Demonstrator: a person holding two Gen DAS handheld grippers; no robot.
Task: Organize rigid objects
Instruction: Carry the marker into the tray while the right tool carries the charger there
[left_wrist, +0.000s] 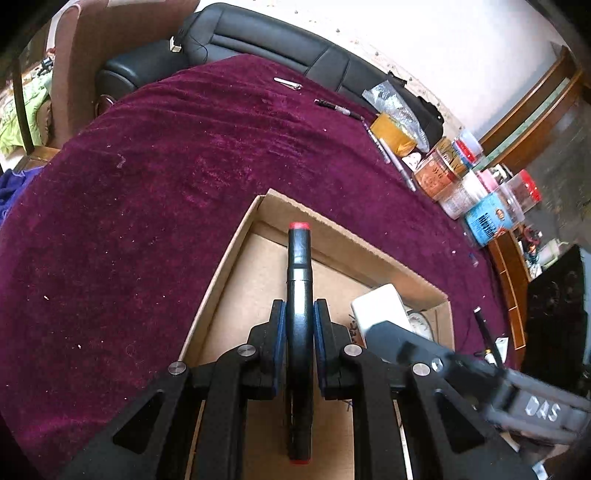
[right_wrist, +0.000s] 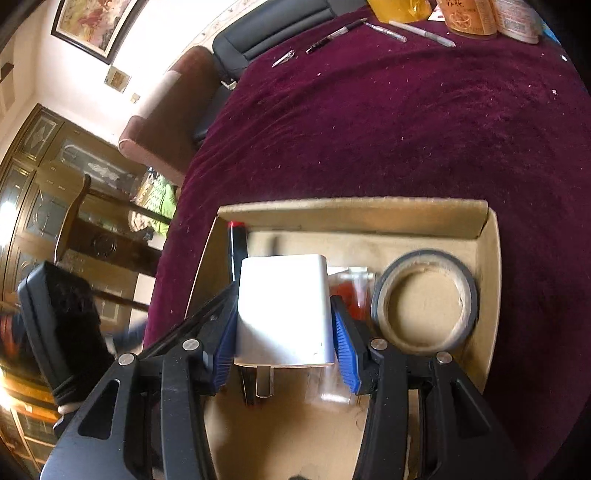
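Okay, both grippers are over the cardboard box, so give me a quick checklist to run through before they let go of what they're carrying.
1. Left gripper shut on the black marker: ok.
2. Marker over the cardboard box, inside its walls: ok.
3. Right gripper shut on the white charger: ok, though its right pad seems only just touching.
4. Charger over the box floor: ok.
5. Drop spot under the charger free: cannot tell; a blurred clear item with red lies close beside it.
6. Tape roll clear of the charger: ok, it lies apart on the right.
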